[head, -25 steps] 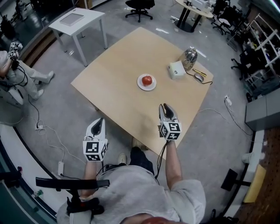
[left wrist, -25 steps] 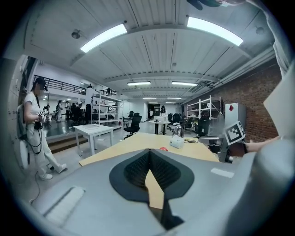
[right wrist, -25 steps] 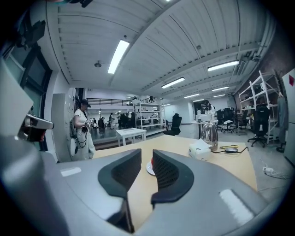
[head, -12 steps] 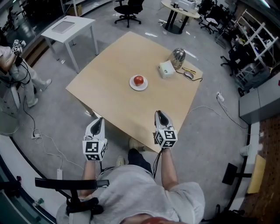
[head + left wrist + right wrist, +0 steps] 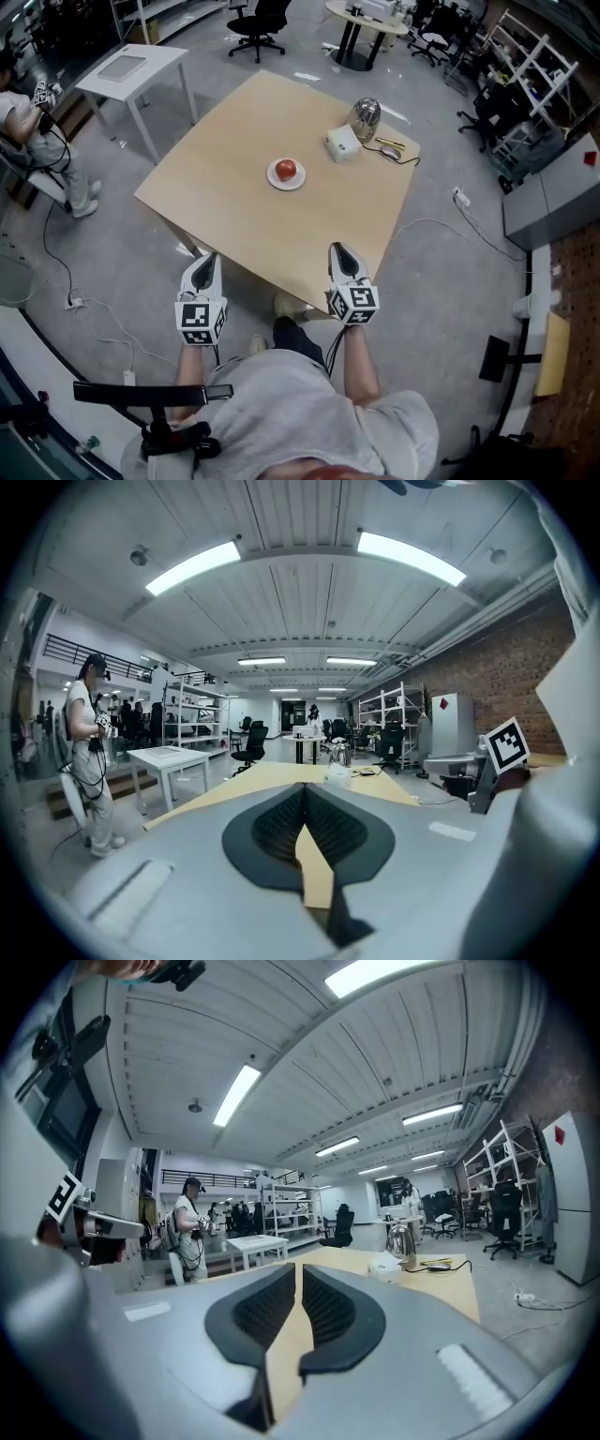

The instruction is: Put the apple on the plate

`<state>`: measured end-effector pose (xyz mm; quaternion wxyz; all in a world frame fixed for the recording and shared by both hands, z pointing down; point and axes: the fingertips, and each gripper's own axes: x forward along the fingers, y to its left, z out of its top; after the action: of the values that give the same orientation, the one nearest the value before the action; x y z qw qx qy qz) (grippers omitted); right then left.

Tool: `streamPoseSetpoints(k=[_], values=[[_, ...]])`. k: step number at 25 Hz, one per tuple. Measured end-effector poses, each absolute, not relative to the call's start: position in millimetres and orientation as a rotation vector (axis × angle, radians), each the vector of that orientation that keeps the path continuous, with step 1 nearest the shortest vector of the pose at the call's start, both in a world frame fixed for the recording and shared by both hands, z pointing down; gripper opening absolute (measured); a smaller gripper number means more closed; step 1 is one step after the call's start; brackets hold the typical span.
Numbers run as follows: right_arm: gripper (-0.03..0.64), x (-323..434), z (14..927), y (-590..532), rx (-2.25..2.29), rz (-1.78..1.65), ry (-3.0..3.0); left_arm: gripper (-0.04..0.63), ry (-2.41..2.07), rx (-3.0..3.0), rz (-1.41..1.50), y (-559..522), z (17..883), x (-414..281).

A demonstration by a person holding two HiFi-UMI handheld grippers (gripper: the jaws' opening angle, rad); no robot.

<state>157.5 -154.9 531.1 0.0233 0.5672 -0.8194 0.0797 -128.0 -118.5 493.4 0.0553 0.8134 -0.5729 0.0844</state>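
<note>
A red apple [image 5: 286, 169] sits on a small white plate [image 5: 272, 179] near the middle of the tan table [image 5: 225, 206]. Both grippers hang well short of it, at the table's near edge. My left gripper [image 5: 210, 257] is off the near left edge, over the floor, and its jaws meet with nothing in them [image 5: 305, 788]. My right gripper [image 5: 338, 247] hovers at the near edge, jaws drawn together and empty [image 5: 298, 1268]. Neither gripper view shows the apple.
At the table's far corner stand a shiny metal kettle [image 5: 365, 113], a white box [image 5: 342, 143] and a wired mouse [image 5: 389, 150]. A white side table [image 5: 127, 67] and a standing person [image 5: 33, 117] are at left. Cables lie on the floor; office chairs stand beyond.
Both grippers have drawn back from the table toward my body, the right one more. It was over the tabletop and now sits at its near edge. The apple stays on the plate.
</note>
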Motion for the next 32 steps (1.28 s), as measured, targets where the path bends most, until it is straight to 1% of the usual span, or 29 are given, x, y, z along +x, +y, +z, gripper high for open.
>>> streamPoseSetpoints(k=[17, 32], values=[[0.014, 186.7, 537.4, -92.4, 1.916, 0.259, -2.443, 0.018, -1.626, 2.595, 0.245, -115.7, 494.5, -99.4], [0.014, 196.7, 539.4, -81.0, 1.970, 0.247, -2.418, 0.018, -1.583, 2.646, 0.238, -116.8, 496.8, -89.9]])
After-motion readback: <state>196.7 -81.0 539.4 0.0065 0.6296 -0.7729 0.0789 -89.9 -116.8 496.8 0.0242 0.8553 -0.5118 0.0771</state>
